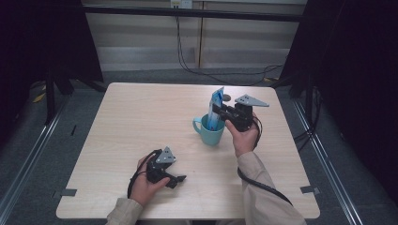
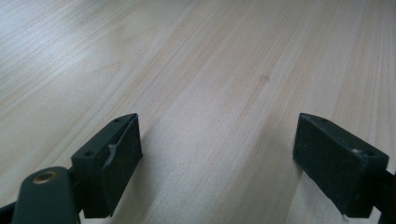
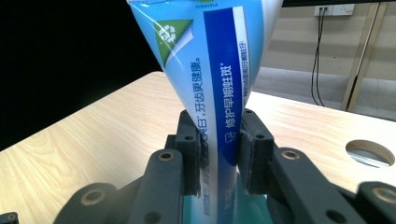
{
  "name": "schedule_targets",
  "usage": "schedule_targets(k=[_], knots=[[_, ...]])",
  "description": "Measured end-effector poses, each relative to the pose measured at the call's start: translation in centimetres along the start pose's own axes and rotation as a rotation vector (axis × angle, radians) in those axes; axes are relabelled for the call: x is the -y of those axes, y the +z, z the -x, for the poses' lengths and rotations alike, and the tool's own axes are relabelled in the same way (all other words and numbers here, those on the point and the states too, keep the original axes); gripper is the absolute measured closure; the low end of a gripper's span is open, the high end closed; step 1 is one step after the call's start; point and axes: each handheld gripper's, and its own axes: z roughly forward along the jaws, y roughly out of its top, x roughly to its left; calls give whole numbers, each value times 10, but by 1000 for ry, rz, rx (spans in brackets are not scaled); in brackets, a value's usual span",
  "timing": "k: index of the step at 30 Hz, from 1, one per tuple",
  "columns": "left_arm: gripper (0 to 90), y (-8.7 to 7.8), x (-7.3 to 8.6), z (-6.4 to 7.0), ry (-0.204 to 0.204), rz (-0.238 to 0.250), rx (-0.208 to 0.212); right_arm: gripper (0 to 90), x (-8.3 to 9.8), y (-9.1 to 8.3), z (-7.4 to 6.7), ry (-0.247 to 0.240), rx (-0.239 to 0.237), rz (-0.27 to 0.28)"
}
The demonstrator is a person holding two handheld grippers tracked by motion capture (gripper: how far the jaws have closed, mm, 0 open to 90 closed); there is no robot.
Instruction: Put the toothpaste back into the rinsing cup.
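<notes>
A blue and white toothpaste tube (image 1: 216,107) stands upright in a teal mug (image 1: 209,131) at the middle right of the table. My right gripper (image 1: 224,114) reaches in from the right and is shut on the tube just above the mug's rim. In the right gripper view both pads squeeze the tube (image 3: 217,98) between them, in my right gripper (image 3: 218,149), with the mug's teal rim (image 3: 205,211) just below. My left gripper (image 1: 179,180) lies low near the table's front, open. Bare wood lies between the spread jaws of my left gripper (image 2: 212,161).
The light wooden table (image 1: 141,122) has a round cable hole (image 3: 370,152) near its far edge. Black curtains stand at both sides, and cables hang on the wall behind. A cable trails from each gripper to the front edge.
</notes>
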Motion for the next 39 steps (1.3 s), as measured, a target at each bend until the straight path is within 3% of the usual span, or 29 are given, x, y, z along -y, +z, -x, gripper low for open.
schedule_targets(k=[39], knots=[[151,0,0,0,7,-5,0,734,13,-11,0,6,4,-29]])
